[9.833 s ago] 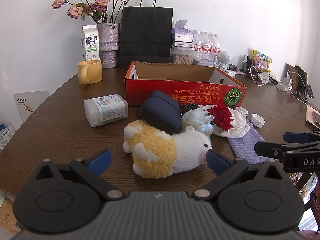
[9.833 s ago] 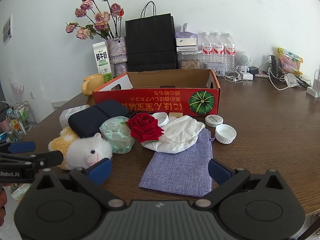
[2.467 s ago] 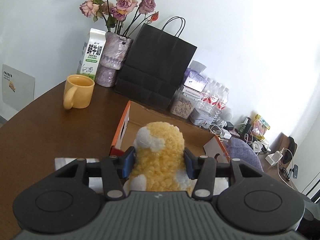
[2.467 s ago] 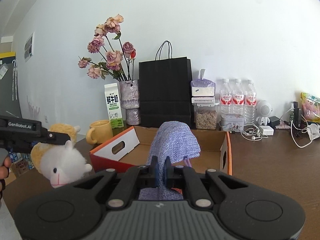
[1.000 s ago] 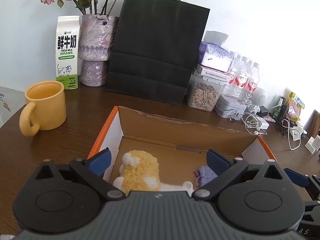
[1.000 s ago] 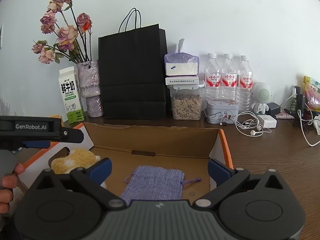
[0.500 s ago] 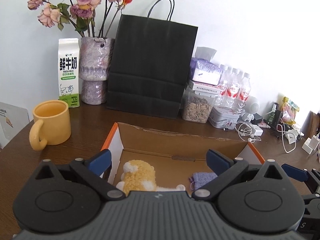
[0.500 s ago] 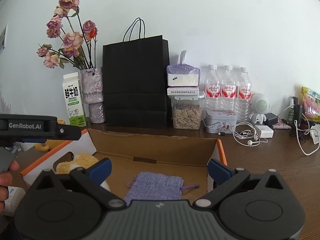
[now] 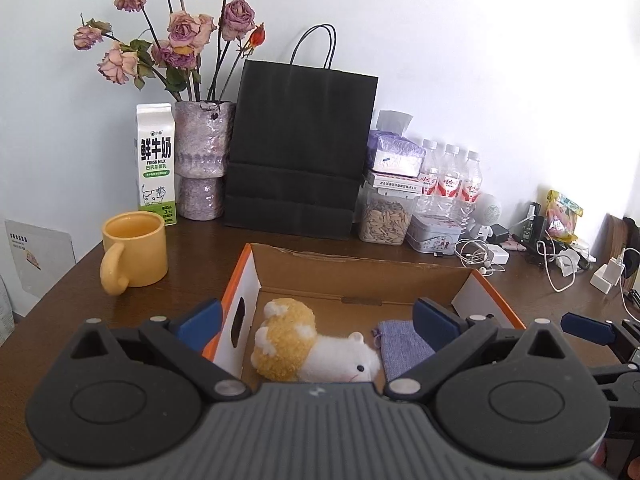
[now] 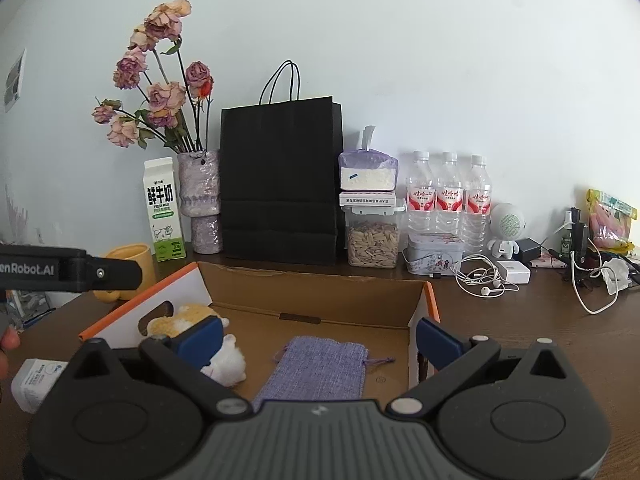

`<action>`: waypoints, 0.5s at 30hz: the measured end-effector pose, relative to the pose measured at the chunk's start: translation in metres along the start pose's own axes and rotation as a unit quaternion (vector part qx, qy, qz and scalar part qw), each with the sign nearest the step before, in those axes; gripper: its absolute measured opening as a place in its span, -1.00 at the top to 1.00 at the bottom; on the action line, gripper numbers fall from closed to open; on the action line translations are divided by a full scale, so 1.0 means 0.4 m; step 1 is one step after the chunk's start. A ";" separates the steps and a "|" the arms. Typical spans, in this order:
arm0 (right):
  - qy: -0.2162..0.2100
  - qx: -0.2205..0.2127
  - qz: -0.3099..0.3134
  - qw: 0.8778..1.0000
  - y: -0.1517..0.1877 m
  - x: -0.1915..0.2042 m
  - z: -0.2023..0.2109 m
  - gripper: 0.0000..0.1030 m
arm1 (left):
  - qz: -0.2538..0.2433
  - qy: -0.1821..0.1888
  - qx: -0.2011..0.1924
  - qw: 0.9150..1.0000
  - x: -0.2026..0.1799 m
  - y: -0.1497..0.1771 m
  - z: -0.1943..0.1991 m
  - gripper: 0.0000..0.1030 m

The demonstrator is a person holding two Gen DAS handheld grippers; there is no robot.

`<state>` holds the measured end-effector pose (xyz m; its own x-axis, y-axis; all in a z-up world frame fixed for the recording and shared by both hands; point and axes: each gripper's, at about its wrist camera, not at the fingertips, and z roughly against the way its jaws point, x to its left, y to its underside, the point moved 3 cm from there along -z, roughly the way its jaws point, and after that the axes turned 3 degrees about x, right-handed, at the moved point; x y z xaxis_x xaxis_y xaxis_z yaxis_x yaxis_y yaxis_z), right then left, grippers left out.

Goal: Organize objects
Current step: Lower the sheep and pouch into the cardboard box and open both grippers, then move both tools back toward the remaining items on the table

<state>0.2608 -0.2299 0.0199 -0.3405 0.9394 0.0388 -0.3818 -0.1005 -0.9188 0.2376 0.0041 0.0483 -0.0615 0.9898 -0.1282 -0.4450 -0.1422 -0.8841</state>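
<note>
Two items in cardboard box [image 9: 360, 276]: plush sheep [image 9: 312, 348], purple pouch [image 10: 316, 364], side by side. Left gripper [image 9: 318, 322] and right gripper [image 10: 318, 340]: both spread, empty.

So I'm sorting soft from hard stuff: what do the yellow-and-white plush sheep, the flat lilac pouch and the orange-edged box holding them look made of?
Yellow-and-white plush sheep: curly fleece-like pile, matte, so soft fabric. Flat lilac pouch: coarse woven cloth, probably linen or burlap; the weave and drawstring show. Orange-edged box: corrugated cardboard, raw brown inside, printed white and orange outside.
</note>
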 end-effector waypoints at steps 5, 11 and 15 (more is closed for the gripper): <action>0.003 0.003 0.002 1.000 0.023 0.003 0.054 -1.00 | -0.003 -0.004 -0.002 1.000 0.007 0.019 0.051 -1.00; 0.009 0.009 0.006 1.000 0.061 0.002 0.123 -1.00 | -0.011 -0.011 0.000 1.000 0.027 0.057 0.107 -1.00; 0.013 0.013 0.008 1.000 0.089 -0.001 0.170 -1.00 | -0.017 -0.014 0.001 1.000 0.038 0.084 0.143 -1.00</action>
<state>0.1890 -0.2561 0.0137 -0.3242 0.9459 0.0130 -0.3980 -0.1239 -0.9090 0.1707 0.0145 0.0424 -0.0708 0.9939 -0.0849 -0.4489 -0.1077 -0.8871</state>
